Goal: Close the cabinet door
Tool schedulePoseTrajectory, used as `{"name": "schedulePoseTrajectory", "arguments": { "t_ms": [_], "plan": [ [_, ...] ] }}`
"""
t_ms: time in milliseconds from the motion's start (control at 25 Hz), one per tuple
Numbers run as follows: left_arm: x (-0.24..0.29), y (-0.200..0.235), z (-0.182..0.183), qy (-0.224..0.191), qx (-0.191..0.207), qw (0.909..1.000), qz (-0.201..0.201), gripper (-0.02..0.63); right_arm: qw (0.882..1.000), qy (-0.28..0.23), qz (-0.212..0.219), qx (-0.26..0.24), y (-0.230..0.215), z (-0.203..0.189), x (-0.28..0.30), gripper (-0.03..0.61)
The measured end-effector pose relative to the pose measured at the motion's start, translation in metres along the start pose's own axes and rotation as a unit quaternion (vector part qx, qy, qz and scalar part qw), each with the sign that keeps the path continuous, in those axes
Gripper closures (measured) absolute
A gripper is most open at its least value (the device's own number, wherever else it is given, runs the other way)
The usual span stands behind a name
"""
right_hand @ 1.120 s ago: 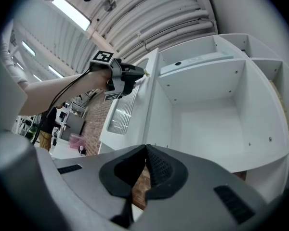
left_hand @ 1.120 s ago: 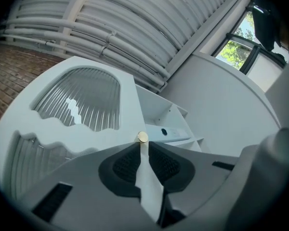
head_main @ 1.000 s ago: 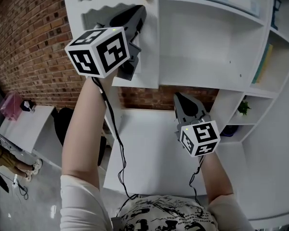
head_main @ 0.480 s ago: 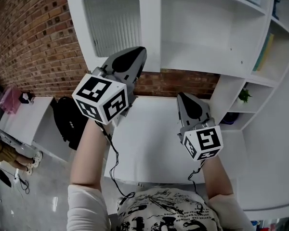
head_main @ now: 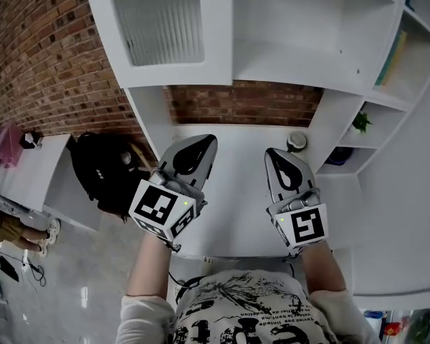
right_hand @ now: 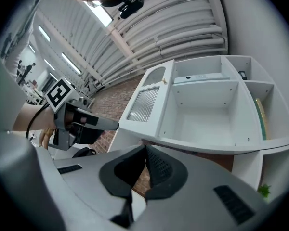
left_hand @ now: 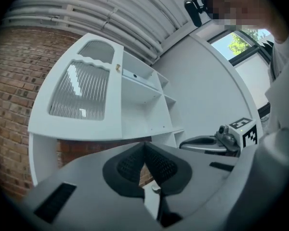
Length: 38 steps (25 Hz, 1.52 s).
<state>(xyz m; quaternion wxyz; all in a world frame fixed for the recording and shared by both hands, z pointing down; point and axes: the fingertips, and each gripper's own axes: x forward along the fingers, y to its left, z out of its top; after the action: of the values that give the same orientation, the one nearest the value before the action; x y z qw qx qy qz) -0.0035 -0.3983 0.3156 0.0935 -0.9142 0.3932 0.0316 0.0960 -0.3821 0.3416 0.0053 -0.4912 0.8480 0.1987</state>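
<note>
Down comes the left gripper (head_main: 199, 143) from the cabinet door (head_main: 168, 34), which now sits above it, farther from the right gripper (head_main: 277, 155); both grippers pressed together, empty.

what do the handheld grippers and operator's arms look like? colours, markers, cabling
The left gripper and right gripper are grey wedge-shaped shells with black ribbed pads. Each carries a white cube with black square markers. A black cable hangs from the left one. Short white sleeves.
</note>
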Motion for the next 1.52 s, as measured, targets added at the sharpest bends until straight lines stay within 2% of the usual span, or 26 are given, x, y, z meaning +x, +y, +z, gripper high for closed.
{"name": "schedulePoseTrajectory", "arguments": {
  "t_ms": [200,400,560,800,1240,1520],
  "plan": [
    [-0.012,-0.018,-0.055,0.057,0.042,0.9975,-0.001,0.6,0.999,0.035,-0.01,0.026,0.001,-0.037,-0.014,0.565],
    [-0.018,-0.025,-0.085,0.058,-0.02,0.9981,-0.01,0.6,0.997,0.058,-0.02,0.038,0.002,-0.058,-0.023,0.565],
    [-0.02,-0.026,-0.086,0.049,-0.032,0.9981,-0.019,0.6,0.996,0.068,-0.03,0.039,-0.001,-0.065,-0.024,0.565],
    [-0.022,-0.026,-0.089,0.047,-0.024,0.9985,-0.015,0.6,0.996,0.075,-0.024,0.041,0.002,-0.07,-0.027,0.566],
    [-0.005,-0.05,-0.088,0.041,-0.017,0.9981,-0.042,0.6,0.996,0.084,-0.022,0.037,-0.007,-0.081,-0.035,0.566],
    [0.007,-0.06,-0.094,0.046,-0.022,0.9978,-0.042,0.6,0.994,0.088,-0.032,0.06,-0.023,-0.093,-0.046,0.566]
  ]
}}
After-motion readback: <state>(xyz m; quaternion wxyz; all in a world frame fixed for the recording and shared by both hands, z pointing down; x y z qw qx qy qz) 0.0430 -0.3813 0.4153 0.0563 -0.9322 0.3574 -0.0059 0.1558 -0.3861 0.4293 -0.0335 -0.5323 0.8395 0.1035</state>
